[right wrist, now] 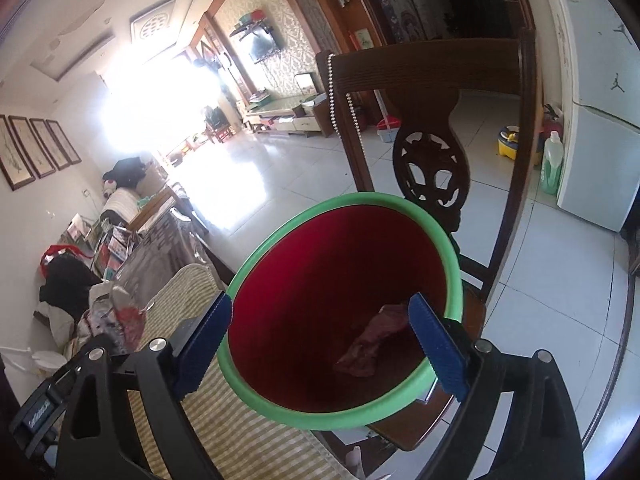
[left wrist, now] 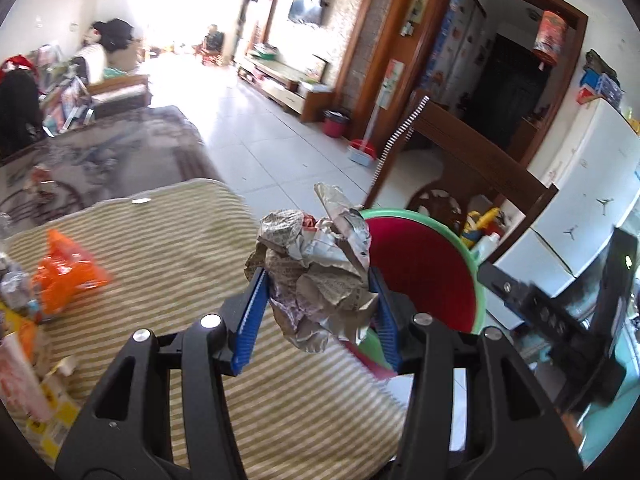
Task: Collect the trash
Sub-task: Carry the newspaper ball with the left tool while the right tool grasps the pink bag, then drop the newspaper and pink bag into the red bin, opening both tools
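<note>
This is a lived-in home, an open living and dining room with a pale tiled floor point(left wrist: 256, 136). The landmark is a carved dark wooden dining chair point(right wrist: 434, 168). Far beyond it a wall-mounted television point(left wrist: 306, 11) hangs above a low media cabinet point(left wrist: 280, 80). To the chair's left stand a sofa point(left wrist: 116, 84) piled with belongings and a row of framed pictures point(right wrist: 38, 152). To its right stands a white refrigerator point(right wrist: 600, 148), with a child's yellow potty point(right wrist: 509, 142) between them.

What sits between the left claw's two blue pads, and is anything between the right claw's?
In the left wrist view, a crumpled newspaper wad fills the left claw. In the right wrist view, the right claw is empty above the bin.
</note>
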